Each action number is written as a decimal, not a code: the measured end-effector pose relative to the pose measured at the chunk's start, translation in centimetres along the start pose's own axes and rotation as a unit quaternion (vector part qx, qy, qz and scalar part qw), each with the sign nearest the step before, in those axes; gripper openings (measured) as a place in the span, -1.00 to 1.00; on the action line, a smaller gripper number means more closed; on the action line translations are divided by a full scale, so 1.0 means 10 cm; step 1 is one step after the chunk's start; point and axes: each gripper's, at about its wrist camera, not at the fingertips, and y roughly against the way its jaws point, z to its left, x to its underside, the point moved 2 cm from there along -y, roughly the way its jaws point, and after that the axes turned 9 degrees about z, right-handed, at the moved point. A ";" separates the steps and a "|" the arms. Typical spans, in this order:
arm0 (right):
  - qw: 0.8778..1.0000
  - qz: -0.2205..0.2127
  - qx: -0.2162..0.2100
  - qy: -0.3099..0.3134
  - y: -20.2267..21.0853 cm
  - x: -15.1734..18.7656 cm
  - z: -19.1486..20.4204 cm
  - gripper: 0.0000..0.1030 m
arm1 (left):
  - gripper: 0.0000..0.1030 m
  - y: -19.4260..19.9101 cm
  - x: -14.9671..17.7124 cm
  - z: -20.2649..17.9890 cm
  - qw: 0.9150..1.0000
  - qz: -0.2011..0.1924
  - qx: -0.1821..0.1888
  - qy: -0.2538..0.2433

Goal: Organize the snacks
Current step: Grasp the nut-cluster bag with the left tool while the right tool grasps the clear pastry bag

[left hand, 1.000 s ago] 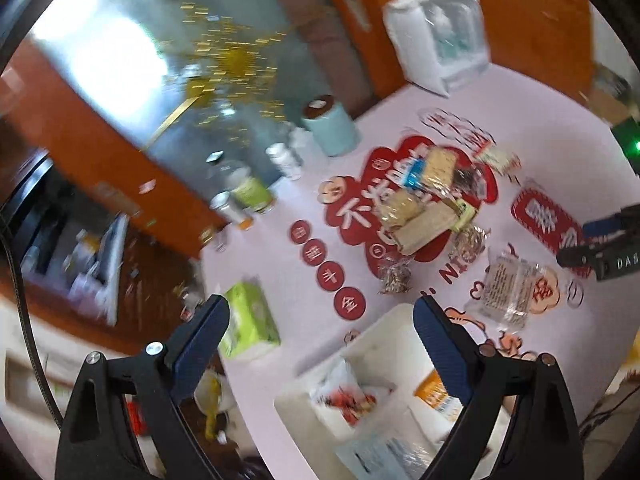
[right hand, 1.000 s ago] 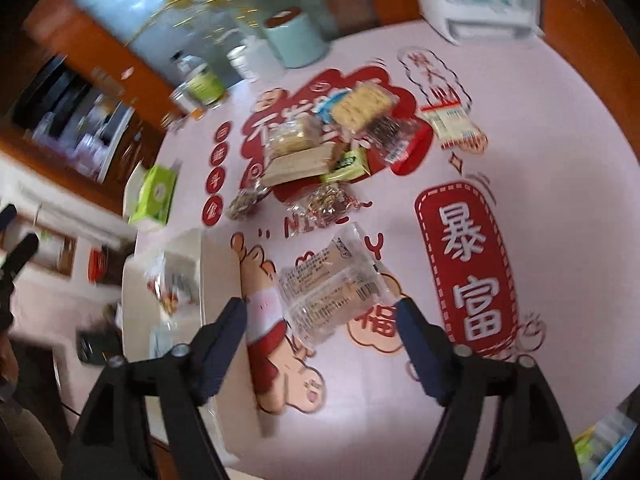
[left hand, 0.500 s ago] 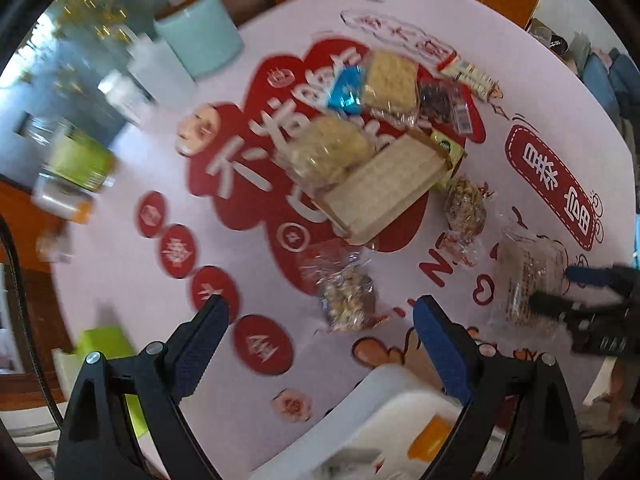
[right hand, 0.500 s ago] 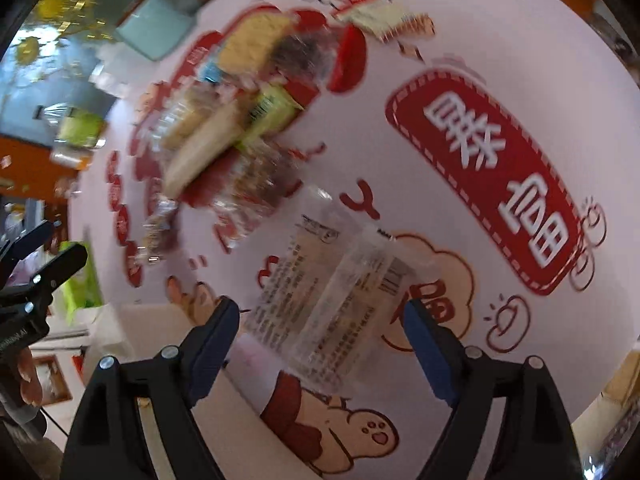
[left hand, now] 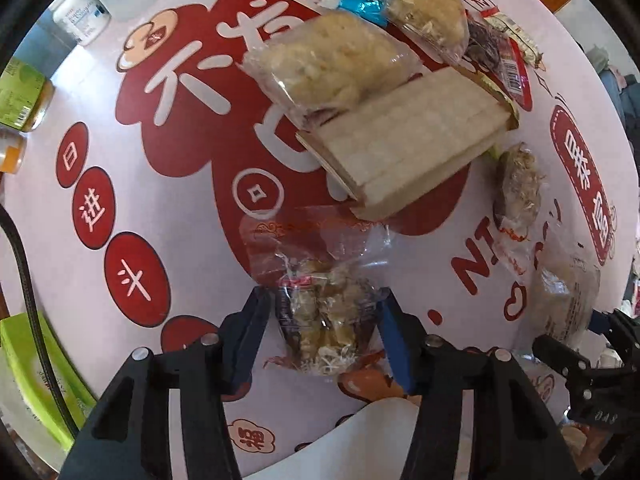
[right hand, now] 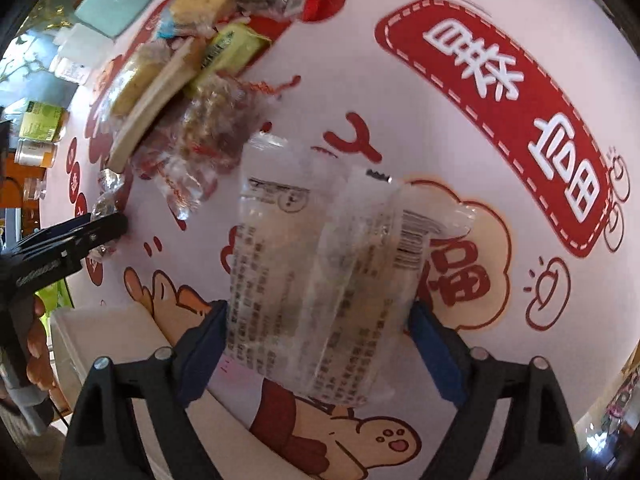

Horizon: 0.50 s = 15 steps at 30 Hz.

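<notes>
Straddling two packets, both grippers look set for a pick: the left gripper (left hand: 322, 320) is spread wide around a crinkly clear bag of nut clusters (left hand: 326, 320), the right gripper (right hand: 318, 330) likewise unclenched around a flat clear cracker pack (right hand: 320, 280). Nothing is gripped yet; jaws would need closing gently on the slippery film, then a carry to the white bin (right hand: 108, 344) just left of the right gripper.

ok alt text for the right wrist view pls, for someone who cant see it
The right hand-held gripper straddles a clear printed snack packet lying on a pink tablecloth with red Chinese lettering, jaws open on either side of it. Upper left sits a pile of other wrapped snacks; the left hand-held gripper reaches in from the left edge.
</notes>
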 end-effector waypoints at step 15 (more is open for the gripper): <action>0.998 -0.026 0.026 0.042 0.30 0.25 0.02 0.39 | -0.08 1.03 0.55 0.07 0.991 -0.124 -0.015 0.056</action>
